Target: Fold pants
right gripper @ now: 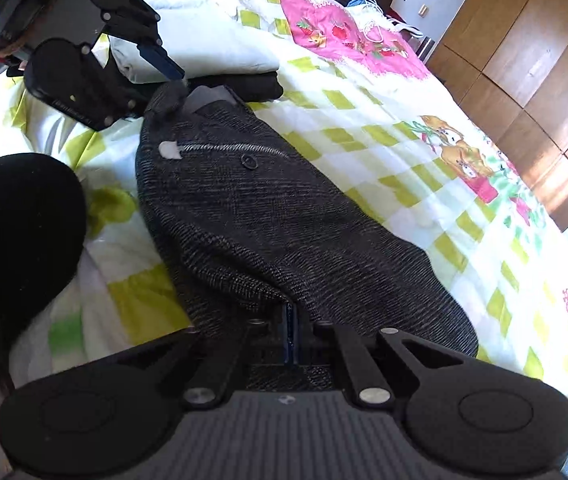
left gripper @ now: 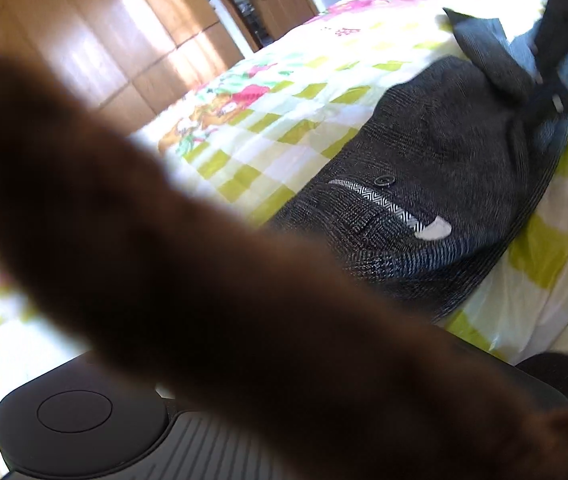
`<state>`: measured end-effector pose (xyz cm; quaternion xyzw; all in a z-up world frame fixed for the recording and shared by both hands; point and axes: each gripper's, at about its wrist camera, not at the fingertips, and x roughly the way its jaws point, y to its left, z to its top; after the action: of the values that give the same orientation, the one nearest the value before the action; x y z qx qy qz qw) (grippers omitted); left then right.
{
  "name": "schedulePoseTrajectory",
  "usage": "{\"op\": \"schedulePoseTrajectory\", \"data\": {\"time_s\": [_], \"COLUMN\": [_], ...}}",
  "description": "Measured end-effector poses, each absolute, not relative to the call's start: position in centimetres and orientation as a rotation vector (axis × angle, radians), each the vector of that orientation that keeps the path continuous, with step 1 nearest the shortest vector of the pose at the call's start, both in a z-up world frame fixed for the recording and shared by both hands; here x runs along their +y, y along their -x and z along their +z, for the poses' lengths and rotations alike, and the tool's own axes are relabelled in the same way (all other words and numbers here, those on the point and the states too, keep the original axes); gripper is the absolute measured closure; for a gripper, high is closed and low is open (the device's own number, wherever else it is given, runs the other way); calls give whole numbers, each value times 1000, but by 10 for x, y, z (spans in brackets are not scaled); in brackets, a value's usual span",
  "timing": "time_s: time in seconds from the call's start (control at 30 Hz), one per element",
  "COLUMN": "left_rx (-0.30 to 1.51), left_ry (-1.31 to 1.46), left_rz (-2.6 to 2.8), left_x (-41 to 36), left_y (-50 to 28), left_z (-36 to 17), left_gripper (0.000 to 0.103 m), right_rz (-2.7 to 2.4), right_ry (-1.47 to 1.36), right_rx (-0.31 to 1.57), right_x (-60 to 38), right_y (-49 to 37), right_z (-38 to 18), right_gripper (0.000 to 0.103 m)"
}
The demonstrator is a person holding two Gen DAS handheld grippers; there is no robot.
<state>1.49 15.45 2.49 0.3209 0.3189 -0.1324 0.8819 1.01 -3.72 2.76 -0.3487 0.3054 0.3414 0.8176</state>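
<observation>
Dark grey woven pants lie folded lengthwise on the bed, back pocket with a button facing up. My right gripper is shut on the leg end of the pants at the near edge. My left gripper appears at the top left of the right wrist view, its fingers closed on the waistband corner. In the left wrist view the pants stretch toward the right gripper, which pinches the far end. A blurred dark fold of fabric covers the left gripper's own fingers there.
The bed has a quilt with green and white checks and pink strawberry patches. A stack of folded clothes lies just beyond the waistband. Wooden wardrobes stand beside the bed. A black shape sits at the left.
</observation>
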Motion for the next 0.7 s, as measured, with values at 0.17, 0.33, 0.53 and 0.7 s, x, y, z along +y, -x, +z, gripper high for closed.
{"op": "schedulePoseTrajectory", "data": {"time_s": [0.17,0.33,0.53,0.7], "left_rx": [645,666,675,514], "left_ry": [-767,-844,-818,-882], "left_rz": [-302,-326,-319,-259], "left_x": [153,145,144,136], "left_y": [-5,-8,-38,-68], "left_z": [25,14,35,95], "left_gripper": [45,46,77,86], "right_rz": [778,769,676,528], "right_ry": [804,848,735,641], "right_rx": [649,632,608,388], "right_x": [-35,-35,-43,-66], "right_y": [-8,-12,-51,-62], "right_z": [21,11,59,141], "right_gripper": [83,82,86,86]}}
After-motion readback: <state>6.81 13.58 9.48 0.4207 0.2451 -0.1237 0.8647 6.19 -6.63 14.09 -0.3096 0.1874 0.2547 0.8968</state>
